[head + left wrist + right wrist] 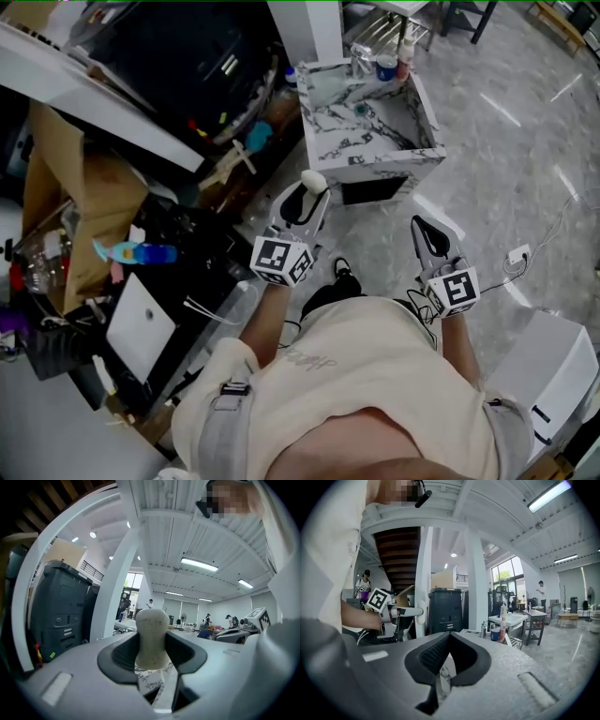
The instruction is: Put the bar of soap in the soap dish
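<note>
At the far left of my head view, a cardboard box (pixel 82 202) sits at about 9 o'clock from the person's body. A blue bottle (pixel 141 253) lies on its side just beside it.

The left claw (pixel 312 190) is raised in front of the person at about 11 o'clock. It pinches the bar of soap (pixel 314 180), whose pale rounded end sticks out past the tips. In the left gripper view the soap (pixel 151 637) stands upright between the two dark pads (pixel 121 654), gripped on both flanks, and a marble pattern shows through the gap beneath it. The soap is in the air, not resting on anything.

At 12 o'clock from that claw, just beyond it, stands the marble worktop (pixel 375 165) with its raised rim. A few bottles (pixel 386 64) are grouped at its far end. I cannot pick out which item there is the dish.

To the right, at about 1 o'clock from the body, the right claw (pixel 427 228) hangs over the grey floor (pixel 525 159). It is well apart from the worktop. In its own view the claw (pixel 449 637) is pressed together at the tips, with nothing between.
</note>
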`<act>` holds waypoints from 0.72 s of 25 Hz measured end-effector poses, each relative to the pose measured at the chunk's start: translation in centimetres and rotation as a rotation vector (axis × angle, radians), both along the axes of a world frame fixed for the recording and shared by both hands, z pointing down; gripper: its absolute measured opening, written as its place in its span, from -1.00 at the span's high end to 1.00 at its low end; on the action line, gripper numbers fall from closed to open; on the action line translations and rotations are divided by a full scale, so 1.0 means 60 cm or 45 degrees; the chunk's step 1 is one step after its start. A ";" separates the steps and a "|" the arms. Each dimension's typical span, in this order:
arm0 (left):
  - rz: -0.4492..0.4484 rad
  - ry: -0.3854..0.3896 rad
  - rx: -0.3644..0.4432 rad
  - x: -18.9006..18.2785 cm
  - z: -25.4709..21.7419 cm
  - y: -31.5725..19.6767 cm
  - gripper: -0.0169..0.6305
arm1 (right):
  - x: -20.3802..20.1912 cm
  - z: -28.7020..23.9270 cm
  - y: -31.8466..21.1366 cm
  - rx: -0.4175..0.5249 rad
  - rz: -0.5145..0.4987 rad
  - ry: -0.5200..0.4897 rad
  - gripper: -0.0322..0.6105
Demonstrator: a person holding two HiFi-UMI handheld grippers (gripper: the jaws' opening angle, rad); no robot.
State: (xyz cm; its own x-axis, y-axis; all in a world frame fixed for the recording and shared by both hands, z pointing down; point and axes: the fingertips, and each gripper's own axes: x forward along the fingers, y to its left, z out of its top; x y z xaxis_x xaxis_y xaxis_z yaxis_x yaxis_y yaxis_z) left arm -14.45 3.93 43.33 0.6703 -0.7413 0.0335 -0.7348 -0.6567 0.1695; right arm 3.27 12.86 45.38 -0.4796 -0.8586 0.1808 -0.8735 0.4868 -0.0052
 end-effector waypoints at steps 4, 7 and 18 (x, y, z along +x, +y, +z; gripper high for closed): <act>0.013 0.028 -0.048 -0.017 0.024 -0.045 0.33 | -0.014 0.008 -0.042 -0.046 0.049 -0.055 0.89; 0.010 0.051 -0.092 -0.033 0.039 -0.068 0.34 | -0.026 0.010 -0.065 -0.080 0.053 -0.086 0.89; -0.046 0.133 -0.173 -0.047 0.060 -0.152 0.34 | -0.018 0.002 -0.165 -0.111 -0.011 -0.117 0.89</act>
State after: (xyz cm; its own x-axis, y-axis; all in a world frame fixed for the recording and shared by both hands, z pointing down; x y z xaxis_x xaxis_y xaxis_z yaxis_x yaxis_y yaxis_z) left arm -17.28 -5.19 46.96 0.6485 -0.7583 0.0667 -0.7312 -0.5962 0.3316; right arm 2.21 2.93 45.48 -0.5050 -0.8372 0.2098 -0.8631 0.4885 -0.1281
